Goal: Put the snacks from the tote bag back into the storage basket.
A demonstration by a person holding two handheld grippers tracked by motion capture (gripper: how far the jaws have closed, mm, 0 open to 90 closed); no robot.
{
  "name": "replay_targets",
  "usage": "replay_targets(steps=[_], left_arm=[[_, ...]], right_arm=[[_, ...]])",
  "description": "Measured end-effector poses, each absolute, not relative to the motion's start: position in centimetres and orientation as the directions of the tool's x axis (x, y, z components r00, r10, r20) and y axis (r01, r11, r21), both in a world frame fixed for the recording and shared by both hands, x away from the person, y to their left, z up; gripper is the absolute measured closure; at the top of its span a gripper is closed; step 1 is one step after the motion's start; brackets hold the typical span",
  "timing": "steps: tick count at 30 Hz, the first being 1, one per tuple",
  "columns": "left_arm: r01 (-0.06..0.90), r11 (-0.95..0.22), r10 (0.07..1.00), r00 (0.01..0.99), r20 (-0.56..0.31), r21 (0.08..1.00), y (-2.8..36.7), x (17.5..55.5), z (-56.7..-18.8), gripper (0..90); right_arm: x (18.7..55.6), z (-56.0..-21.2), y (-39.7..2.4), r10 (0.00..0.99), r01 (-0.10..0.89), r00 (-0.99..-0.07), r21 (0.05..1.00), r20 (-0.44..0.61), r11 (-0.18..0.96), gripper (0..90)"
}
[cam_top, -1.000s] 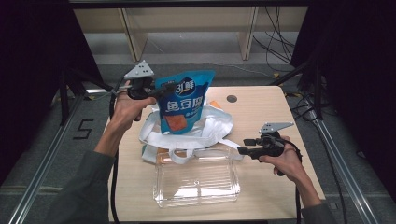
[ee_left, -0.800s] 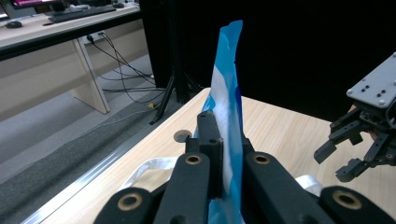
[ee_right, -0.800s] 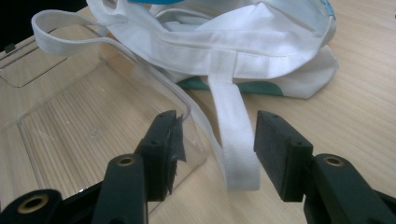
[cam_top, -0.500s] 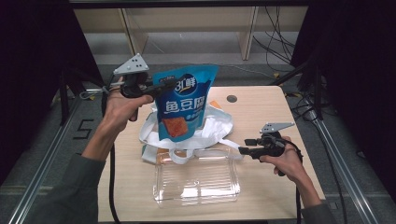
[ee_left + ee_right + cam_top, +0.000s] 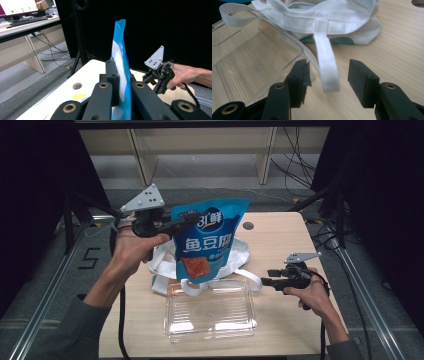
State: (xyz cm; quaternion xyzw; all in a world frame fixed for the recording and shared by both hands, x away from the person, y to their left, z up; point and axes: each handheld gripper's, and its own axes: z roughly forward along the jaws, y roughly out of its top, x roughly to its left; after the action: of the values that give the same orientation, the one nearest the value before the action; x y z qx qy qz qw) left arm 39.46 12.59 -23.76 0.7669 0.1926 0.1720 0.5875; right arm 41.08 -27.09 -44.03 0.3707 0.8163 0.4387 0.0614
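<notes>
- high view: the blue snack pouch point(image 5: 207, 240) hangs in the air above the white cloth bag point(image 5: 160, 265), well clear of the table point(image 5: 280, 235), pinched at its upper left edge by my left gripper point(image 5: 187, 220).
- in the left gripper view the jaws are pressed together on the pouch's thin edge point(image 5: 122, 82), which stands upright between the pads; the grip looks narrow, so i'd judge the pouch could swing or slip if i jerk it.
- the clear plastic tray point(image 5: 210, 312) sits just in front of the bag, nearest me, and looks to me like the place to set the pouch.
- to do this well i'd carry the pouch slowly toward the tray, keep it hanging straight, and lower it until its bottom rests before letting go.
- my right gripper point(image 5: 265, 281) waits beside the tray with jaws spread; the right gripper view shows a white strap point(image 5: 327, 70) between the pads, untouched. i'd keep that strap out of the tray's way.
</notes>
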Motion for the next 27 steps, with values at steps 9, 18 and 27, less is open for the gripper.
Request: replay_targets(steps=[9,18,27], left_arm=[[0.088,-0.238,0.446,0.894,0.028,0.967,10.7,37.7,-25.6,89.7],[0.125,-0.245,0.415,0.910,-0.013,0.961,9.5,37.5,-28.0,89.7],[0.159,-0.236,0.404,0.913,-0.052,0.959,8.0,37.7,-30.3,89.6]], right_arm=[[40.6,-43.8,-28.8,0.677,0.549,-0.700,0.778,0.228,0.306,50.4],[40.5,-43.7,-29.8,0.678,0.537,-0.707,0.777,0.203,0.328,50.4],[40.2,-43.8,-29.9,0.692,0.552,-0.687,0.778,0.222,0.299,50.4]])
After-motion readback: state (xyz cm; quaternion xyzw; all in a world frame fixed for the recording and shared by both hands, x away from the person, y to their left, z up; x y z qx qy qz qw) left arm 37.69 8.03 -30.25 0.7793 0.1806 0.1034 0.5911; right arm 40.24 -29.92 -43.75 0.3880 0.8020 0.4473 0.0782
